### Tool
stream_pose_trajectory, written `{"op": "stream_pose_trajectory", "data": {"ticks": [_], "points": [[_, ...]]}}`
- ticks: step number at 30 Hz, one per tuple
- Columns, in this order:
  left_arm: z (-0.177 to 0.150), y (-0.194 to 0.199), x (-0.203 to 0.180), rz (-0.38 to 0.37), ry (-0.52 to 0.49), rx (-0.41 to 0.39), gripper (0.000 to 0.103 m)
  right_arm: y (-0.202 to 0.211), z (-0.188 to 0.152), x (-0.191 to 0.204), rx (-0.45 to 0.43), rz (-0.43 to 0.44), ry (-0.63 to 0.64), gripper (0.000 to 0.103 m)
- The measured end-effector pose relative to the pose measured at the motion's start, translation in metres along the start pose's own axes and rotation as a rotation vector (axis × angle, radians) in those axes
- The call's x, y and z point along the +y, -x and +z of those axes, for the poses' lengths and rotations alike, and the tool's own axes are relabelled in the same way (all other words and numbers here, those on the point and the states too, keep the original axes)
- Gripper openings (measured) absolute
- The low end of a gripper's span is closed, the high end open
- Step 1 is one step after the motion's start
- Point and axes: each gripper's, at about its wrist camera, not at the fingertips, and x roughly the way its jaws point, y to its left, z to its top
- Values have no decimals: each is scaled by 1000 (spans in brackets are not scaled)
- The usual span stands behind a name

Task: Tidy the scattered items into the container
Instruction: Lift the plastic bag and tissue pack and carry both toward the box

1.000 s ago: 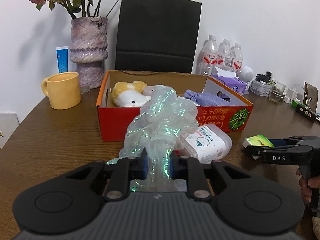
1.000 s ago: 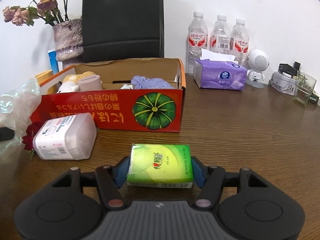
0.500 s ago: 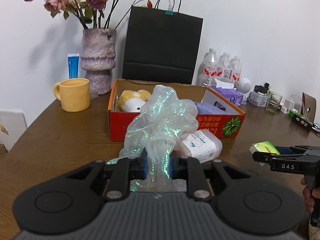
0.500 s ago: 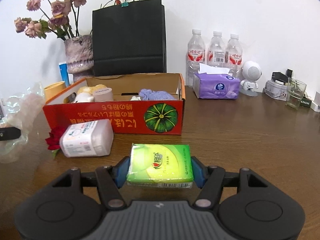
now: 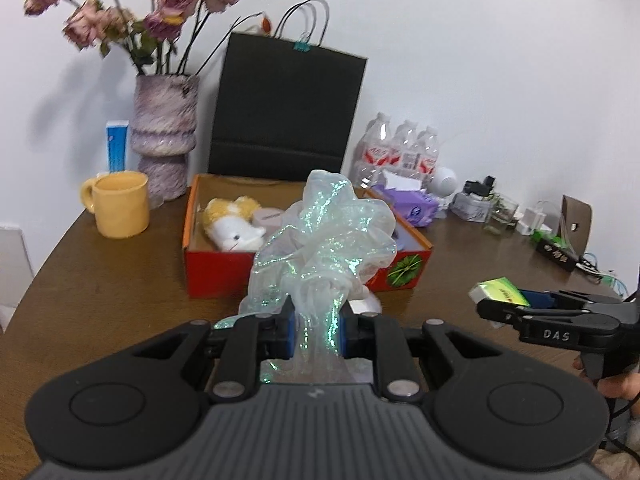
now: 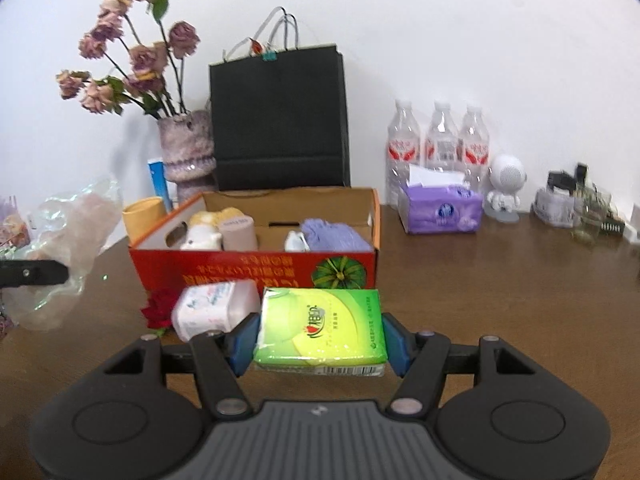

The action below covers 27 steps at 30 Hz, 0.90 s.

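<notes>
My left gripper (image 5: 316,330) is shut on a crumpled iridescent plastic wrap (image 5: 326,248) and holds it up in front of the red cardboard box (image 5: 216,272). My right gripper (image 6: 320,340) is shut on a green tissue pack (image 6: 322,326) and holds it above the table, short of the box (image 6: 256,276). The box holds a plush toy (image 5: 232,226), a round tub (image 6: 238,232) and a purple cloth (image 6: 332,234). A white wipes pack (image 6: 214,308) and a red rose (image 6: 158,312) lie on the table against the box front. The right gripper also shows in the left wrist view (image 5: 504,302).
Behind the box stand a black paper bag (image 6: 278,120), a vase of dried flowers (image 5: 166,140), a yellow mug (image 5: 120,204), three water bottles (image 6: 438,140), a purple tissue box (image 6: 440,208) and small clutter at the right. The brown table's (image 6: 500,300) rounded edge curves at the left.
Both grippers have risen with their loads: the wrap and the tissue pack are off the table, and the box now looks smaller and lower in both views.
</notes>
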Motion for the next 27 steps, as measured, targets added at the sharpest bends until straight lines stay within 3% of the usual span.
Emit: {"op": "stream_pose_trajectory", "data": {"ticks": [16,27], "points": [[86,30,-39,24,-84,-102,19,46,92,14,-124,-13,135,62],[146,24,-58,56,-86,-119,19,33,143,20,-99,0,139,62]]}}
